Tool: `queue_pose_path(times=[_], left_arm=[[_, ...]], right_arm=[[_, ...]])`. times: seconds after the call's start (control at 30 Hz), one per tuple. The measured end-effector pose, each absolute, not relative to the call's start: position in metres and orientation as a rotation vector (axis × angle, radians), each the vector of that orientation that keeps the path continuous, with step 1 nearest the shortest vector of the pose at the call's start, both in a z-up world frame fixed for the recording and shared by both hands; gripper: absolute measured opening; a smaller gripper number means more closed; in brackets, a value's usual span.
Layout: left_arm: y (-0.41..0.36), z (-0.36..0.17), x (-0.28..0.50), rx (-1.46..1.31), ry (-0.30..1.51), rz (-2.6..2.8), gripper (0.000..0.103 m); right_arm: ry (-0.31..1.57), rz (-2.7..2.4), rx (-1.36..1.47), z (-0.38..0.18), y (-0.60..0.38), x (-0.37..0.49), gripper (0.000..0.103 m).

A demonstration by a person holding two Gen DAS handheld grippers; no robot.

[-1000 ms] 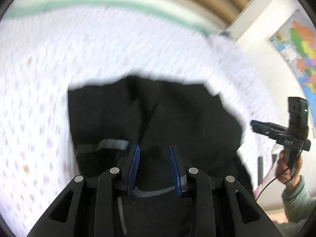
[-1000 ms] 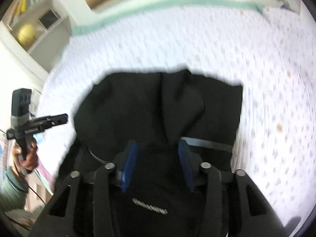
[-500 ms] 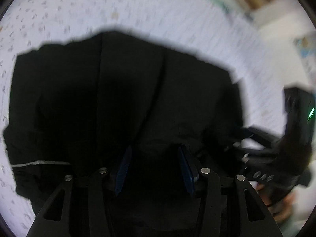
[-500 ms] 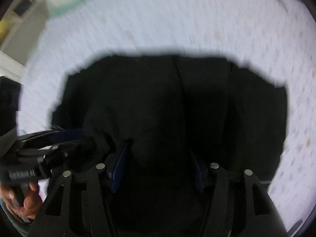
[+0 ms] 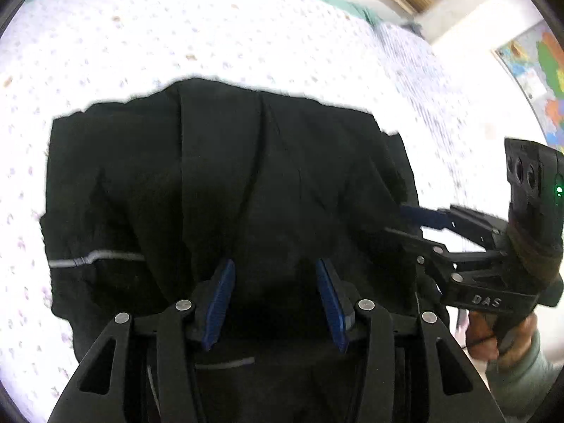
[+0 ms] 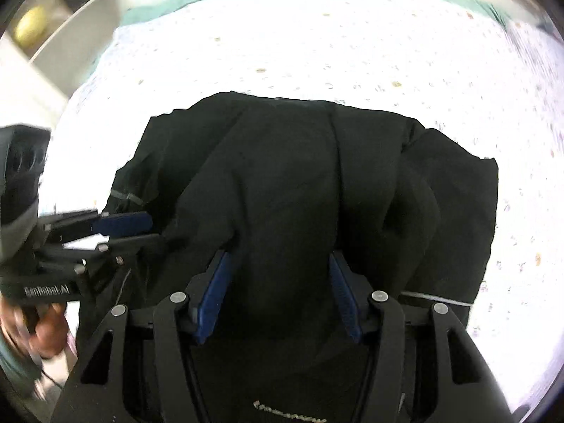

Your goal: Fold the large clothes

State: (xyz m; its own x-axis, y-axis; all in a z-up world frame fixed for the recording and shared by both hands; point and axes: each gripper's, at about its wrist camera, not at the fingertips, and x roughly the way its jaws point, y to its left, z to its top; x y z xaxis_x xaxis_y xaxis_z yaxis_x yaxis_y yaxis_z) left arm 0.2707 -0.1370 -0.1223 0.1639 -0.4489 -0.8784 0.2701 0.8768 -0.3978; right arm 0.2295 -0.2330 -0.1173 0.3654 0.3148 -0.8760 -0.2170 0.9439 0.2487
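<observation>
A black garment (image 5: 218, 183) lies folded in a thick heap on the bed, with a grey reflective stripe (image 5: 95, 257) along its left side. My left gripper (image 5: 275, 264) points steeply down over its near edge. Its jaws are opening, and black cloth lies loose between the blue pads. My right gripper (image 6: 280, 257) hovers over the same near edge of the garment (image 6: 289, 176), pads apart, the cloth bulging up between them unpinched. Each gripper shows in the other's view: the right gripper (image 5: 405, 227) at the garment's right edge, the left gripper (image 6: 149, 231) at its left edge.
A white bedsheet (image 5: 211, 35) with small prints and a green border spreads around the garment. A coloured map (image 5: 543, 70) hangs on the wall at right. A white shelf with a yellow ball (image 6: 30, 28) stands at far left. A hand (image 5: 500, 335) holds the right gripper.
Both grippers came down and forward over the garment and drew nearer each other. Their pads spread wider apart. The garment now fills more of each view.
</observation>
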Motion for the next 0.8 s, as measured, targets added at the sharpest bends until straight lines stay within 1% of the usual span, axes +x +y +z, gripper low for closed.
queue_pose_path(times=[0.03,0.1,0.17,0.23,0.37,0.53,0.6,0.7,0.8], left_arm=[[-0.140,-0.138,0.270,-0.169,1.363,-0.536,0.053],[-0.142,-0.178,0.278,-0.231,1.451,-0.553,0.054],[-0.140,-0.195,0.285,-0.239,1.479,-0.535,0.054],[-0.143,-0.180,0.283,-0.220,1.458,-0.531,0.054],[-0.120,-0.137,0.255,-0.197,1.355,-0.537,0.054],[-0.036,-0.106,0.210,-0.294,1.261,-0.411,0.055],[-0.006,-0.097,0.186,-0.301,1.227,-0.337,0.055],[0.049,-0.091,0.148,-0.325,1.196,-0.219,0.055],[0.083,-0.096,0.122,-0.392,1.202,-0.173,0.055]], right_arm=[[1.172,0.332,0.075,-0.126,-0.229,0.229,0.059],[1.270,0.295,0.055,-0.161,-0.221,0.236,0.059],[1.320,0.256,0.067,-0.192,-0.218,0.243,0.059],[1.313,0.231,0.089,-0.189,-0.217,0.243,0.060],[1.244,0.250,0.085,-0.157,-0.225,0.226,0.060],[1.167,0.253,0.209,-0.128,-0.261,0.175,0.063],[1.158,0.206,0.204,-0.132,-0.283,0.141,0.064],[1.169,0.138,0.191,-0.142,-0.313,0.116,0.064],[1.199,0.080,0.271,-0.155,-0.340,0.086,0.064]])
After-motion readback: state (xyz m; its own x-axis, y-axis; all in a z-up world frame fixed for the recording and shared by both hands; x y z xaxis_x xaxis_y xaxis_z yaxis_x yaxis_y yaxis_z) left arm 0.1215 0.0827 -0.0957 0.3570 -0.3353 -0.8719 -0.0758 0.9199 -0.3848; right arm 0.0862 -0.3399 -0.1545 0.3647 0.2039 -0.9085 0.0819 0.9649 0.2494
